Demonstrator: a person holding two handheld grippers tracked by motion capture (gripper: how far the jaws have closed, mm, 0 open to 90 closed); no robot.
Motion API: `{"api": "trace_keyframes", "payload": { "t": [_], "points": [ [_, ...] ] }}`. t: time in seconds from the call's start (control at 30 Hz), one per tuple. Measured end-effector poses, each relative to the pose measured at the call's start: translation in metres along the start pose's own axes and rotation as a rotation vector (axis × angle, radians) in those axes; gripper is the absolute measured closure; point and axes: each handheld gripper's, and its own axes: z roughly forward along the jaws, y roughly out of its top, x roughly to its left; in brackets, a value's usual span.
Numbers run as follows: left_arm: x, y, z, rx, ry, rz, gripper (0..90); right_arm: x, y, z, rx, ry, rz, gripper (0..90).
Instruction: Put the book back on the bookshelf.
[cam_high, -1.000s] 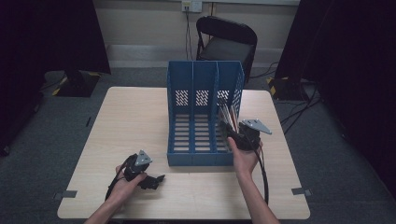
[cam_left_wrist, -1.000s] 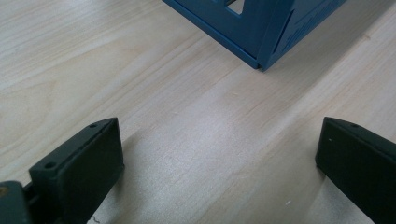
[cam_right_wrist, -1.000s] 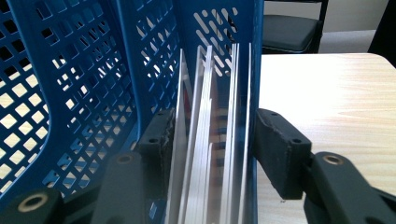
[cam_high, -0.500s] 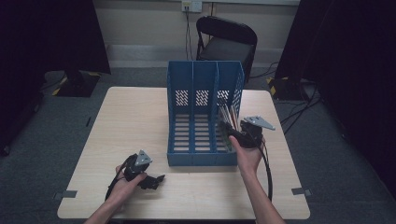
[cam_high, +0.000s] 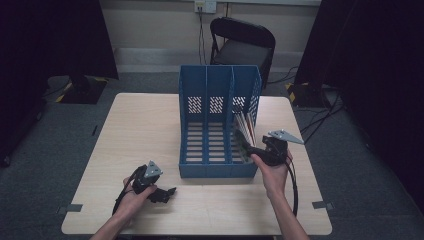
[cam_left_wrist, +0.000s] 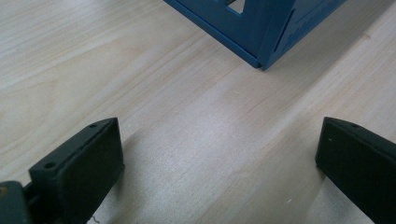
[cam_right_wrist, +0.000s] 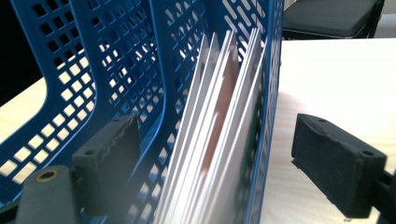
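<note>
Right gripper view: thin white and reddish booklets (cam_right_wrist: 219, 140) lean upright in the blue file rack's (cam_right_wrist: 116, 56) end compartment at centre frame; the right gripper's (cam_right_wrist: 229, 158) fingers, just opened wide, straddle them without pressing.

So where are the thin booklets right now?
The booklets stand leaning in the right-hand compartment of the blue file rack, just ahead of the right gripper in the high view.

High view looks forward and down over the whole bench (cam_high: 140, 125); both gripper views sit close and low, each sharing the blue file rack (cam_high: 217, 125) with it.
</note>
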Motion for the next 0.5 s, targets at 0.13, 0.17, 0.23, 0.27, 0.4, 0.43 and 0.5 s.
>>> {"api": "trace_keyframes", "payload": {
  "t": [0.13,0.17,0.23,0.27,0.4,0.43,0.5],
  "points": [
    [0.000,0.000,0.000,0.000,-0.001,0.000,0.3,0.000,-0.004,-0.009,0.009,0.003,-0.027,13.8],
    [0.000,0.000,0.000,0.001,0.000,0.001,0.3,-0.001,-0.005,-0.010,0.007,0.008,-0.030,13.8],
    [0.000,0.000,0.000,0.000,-0.002,0.000,0.3,-0.001,-0.006,-0.015,0.008,0.009,-0.040,13.8],
    [0.000,0.000,0.000,0.000,-0.002,0.001,0.3,-0.002,-0.007,-0.019,0.009,0.017,-0.045,13.8],
    [0.000,0.000,0.000,0.000,-0.002,0.001,0.3,-0.002,-0.013,-0.029,0.006,0.038,-0.050,13.8],
    [0.000,0.000,0.000,0.000,-0.002,0.001,0.3,-0.003,-0.016,-0.032,0.018,0.052,-0.059,13.8],
    [0.000,0.000,0.000,0.000,-0.002,0.001,0.3,-0.003,-0.019,-0.035,0.038,0.039,-0.058,13.8]
  ]
}}
